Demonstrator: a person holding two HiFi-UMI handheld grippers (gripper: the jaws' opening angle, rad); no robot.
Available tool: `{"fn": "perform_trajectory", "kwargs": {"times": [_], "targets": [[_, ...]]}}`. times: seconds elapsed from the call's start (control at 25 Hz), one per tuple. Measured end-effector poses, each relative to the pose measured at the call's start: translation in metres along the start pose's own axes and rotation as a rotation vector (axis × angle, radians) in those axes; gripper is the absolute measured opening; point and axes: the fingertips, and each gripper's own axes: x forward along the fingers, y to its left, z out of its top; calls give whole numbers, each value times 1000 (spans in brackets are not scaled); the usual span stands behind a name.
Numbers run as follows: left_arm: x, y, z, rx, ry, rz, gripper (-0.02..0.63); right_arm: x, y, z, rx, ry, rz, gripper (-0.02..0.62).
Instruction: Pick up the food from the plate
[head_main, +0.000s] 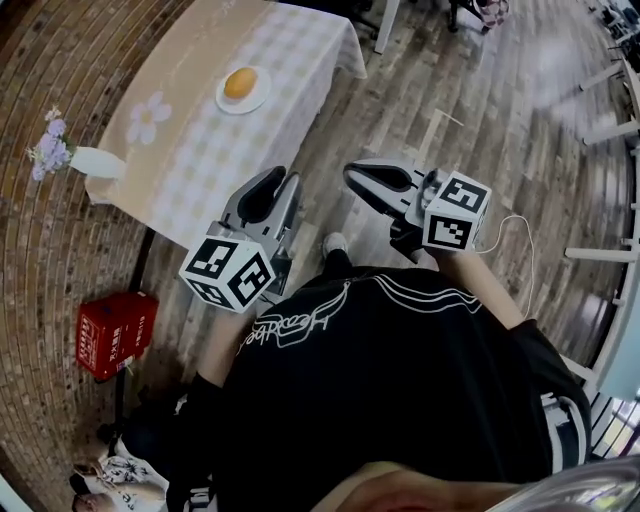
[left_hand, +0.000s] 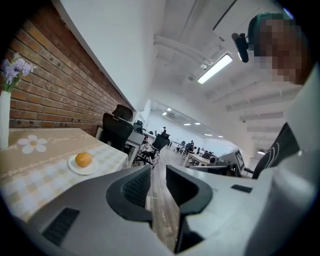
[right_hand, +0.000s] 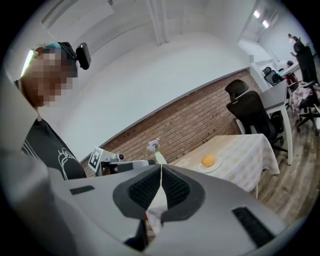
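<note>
An orange round bun (head_main: 240, 83) lies on a small white plate (head_main: 225, 104) near the far end of the table (head_main: 190, 160) with a beige checked cloth. Both grippers hang in the air short of the table, well apart from the plate. My left gripper (head_main: 284, 176) is open by a narrow gap with nothing between its jaws. My right gripper (head_main: 350, 173) is shut and empty. In the left gripper view the bun (left_hand: 83, 159) sits to the left of the left gripper (left_hand: 158, 170). In the right gripper view the bun (right_hand: 208, 160) is right of the right gripper (right_hand: 161, 165).
A white vase (head_main: 95, 162) with purple flowers stands at the table's near left corner, by the brick wall (head_main: 40, 250). A red box (head_main: 115, 332) sits on the floor below. Black office chairs (left_hand: 116, 131) stand beyond the table. Wooden floor lies between me and the table.
</note>
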Motion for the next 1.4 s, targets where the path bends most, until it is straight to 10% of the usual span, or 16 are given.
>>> {"fn": "perform_trajectory", "kwargs": {"times": [0.68,1.4], "targets": [[77,161,23,98,46,162,264,82,-114,35,49,60,16,-2],[170,342,9,81,259,399,299,180,-257,75,169,179,116,-3]]}}
